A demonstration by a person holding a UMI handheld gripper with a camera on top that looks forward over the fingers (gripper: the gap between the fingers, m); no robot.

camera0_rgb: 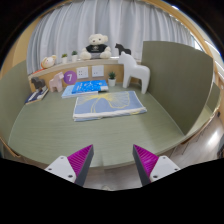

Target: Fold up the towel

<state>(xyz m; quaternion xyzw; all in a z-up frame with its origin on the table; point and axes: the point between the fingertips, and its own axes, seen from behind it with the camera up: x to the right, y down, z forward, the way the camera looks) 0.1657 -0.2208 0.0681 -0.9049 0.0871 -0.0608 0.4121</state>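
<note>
A folded towel (108, 104), white and grey with blue stripes at one end, lies flat on the round olive-green table (60, 130), well beyond my fingers. My gripper (113, 160) is open and empty, held above the table's near edge. Both magenta pads (80, 160) show, with a wide gap between them and nothing in it.
A blue patterned item (87, 88) lies just behind the towel. A white horse figure (133, 70) stands to its right. A teddy bear (96, 44), a purple cup (69, 76) and small things line the back shelf. A green panel (180, 75) stands at the right.
</note>
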